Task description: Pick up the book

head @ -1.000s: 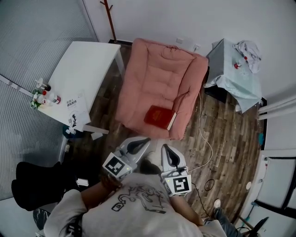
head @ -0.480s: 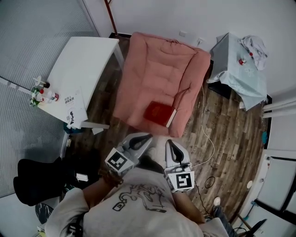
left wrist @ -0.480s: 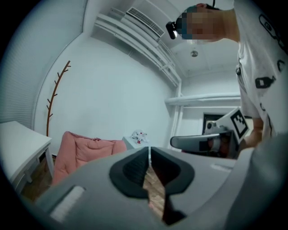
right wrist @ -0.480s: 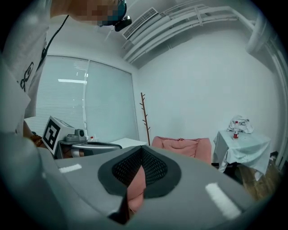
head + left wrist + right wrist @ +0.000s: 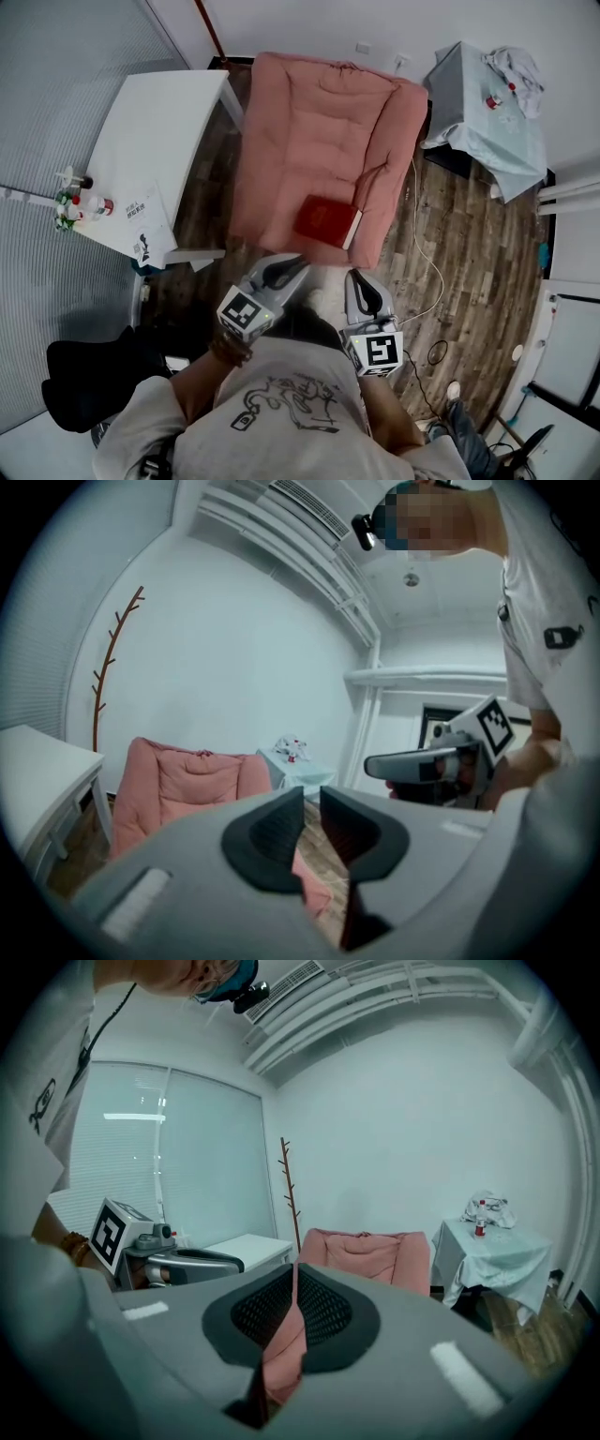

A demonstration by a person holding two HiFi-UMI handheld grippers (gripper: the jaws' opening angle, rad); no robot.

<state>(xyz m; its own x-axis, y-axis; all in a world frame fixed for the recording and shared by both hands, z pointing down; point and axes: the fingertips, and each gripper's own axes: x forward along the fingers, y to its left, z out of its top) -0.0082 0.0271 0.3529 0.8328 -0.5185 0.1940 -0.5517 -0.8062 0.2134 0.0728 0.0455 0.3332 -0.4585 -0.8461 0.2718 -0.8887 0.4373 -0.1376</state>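
Seen from the head view, both hands hold their tools side by side just short of the pink padded lounge chair [image 5: 319, 122]. The left gripper [image 5: 302, 262] and right gripper [image 5: 353, 275] point at its front edge, and only here does the dark red hardcover book [image 5: 325, 222] show, lying flat on the seat. The left gripper view adds the chair's upright back, with its jaws just opening to a narrow, empty gap. The right gripper view shows a thin brown coat stand [image 5: 289, 1185] beside the chair and its own jaws just opening, parted by a sliver and gripping nothing.
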